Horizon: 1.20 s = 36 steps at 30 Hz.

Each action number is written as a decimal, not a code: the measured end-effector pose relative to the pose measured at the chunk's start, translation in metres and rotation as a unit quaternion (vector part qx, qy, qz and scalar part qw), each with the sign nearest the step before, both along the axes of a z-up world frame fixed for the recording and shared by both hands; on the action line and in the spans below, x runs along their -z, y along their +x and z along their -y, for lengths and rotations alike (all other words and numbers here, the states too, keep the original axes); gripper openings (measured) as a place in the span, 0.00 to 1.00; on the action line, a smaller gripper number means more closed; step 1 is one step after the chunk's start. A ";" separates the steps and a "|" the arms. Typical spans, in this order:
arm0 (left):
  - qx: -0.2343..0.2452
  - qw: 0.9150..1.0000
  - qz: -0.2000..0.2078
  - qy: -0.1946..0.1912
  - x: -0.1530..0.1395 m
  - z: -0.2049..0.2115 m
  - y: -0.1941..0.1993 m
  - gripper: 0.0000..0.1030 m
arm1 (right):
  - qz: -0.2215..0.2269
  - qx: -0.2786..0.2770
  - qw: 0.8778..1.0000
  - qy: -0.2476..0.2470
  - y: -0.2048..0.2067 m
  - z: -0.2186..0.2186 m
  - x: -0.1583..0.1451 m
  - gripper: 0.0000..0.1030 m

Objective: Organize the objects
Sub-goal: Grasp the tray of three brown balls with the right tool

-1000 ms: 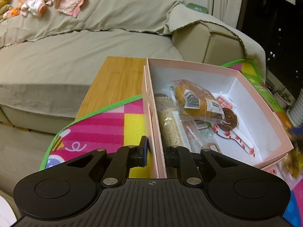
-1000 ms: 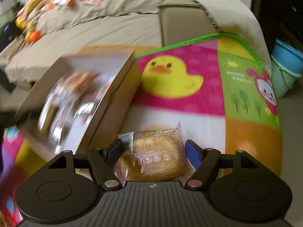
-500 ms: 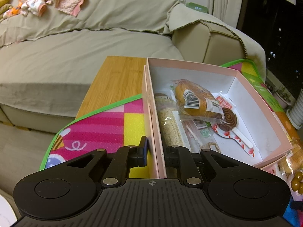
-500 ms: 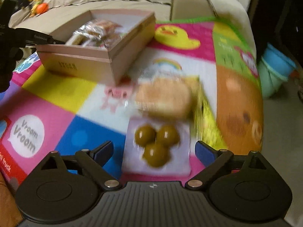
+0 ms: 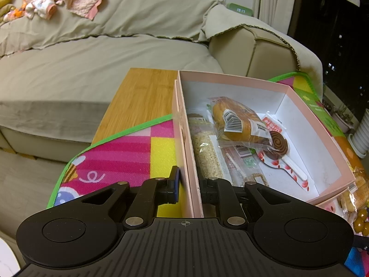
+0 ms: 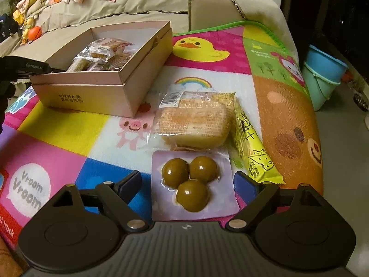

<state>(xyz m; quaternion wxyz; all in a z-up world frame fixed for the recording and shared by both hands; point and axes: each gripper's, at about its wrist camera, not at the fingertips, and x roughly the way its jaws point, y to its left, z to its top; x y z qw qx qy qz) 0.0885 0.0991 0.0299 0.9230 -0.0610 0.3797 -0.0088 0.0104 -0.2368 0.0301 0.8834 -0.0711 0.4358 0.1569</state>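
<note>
A pink box (image 5: pixel 297 97) stands on the colourful play mat, with a wrapped bun (image 5: pixel 237 120), a lollipop (image 5: pixel 279 146) and other snacks inside. My left gripper (image 5: pixel 188 187) is shut on the box's near wall. In the right wrist view the box (image 6: pixel 99 92) is at the upper left. My right gripper (image 6: pixel 186 182) is open and empty around a pack of three green-brown balls (image 6: pixel 192 181). A wrapped cake (image 6: pixel 193 122) lies just beyond it, and a yellow snack stick (image 6: pixel 251 143) to the right.
The play mat (image 6: pixel 69 127) covers a low wooden table (image 5: pixel 143 99). A beige sofa (image 5: pixel 92 53) with clothes and toys runs behind. Blue and green buckets (image 6: pixel 322 73) stand on the floor at the right. The left gripper's body (image 6: pixel 13 69) shows at the left edge.
My right gripper let go of the wrapped cake, opened, and pulled back over the mat to the pack of balls. The left gripper stayed clamped on the box wall.
</note>
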 end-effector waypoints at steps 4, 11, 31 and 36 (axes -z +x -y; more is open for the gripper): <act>0.000 1.000 0.000 0.001 0.000 0.000 0.000 0.15 | 0.001 0.007 1.000 0.009 0.003 0.001 0.003 0.89; -0.001 1.000 0.000 0.001 0.000 0.000 -0.001 0.14 | 0.005 0.008 1.000 0.008 -0.007 -0.005 -0.002 0.75; 0.000 1.000 0.000 0.002 0.000 0.001 -0.001 0.15 | -0.007 0.010 1.000 0.005 -0.036 -0.020 -0.002 0.90; 0.000 1.000 0.000 0.002 0.000 0.001 -0.001 0.15 | -0.003 -0.001 1.000 0.013 -0.038 -0.030 0.003 0.96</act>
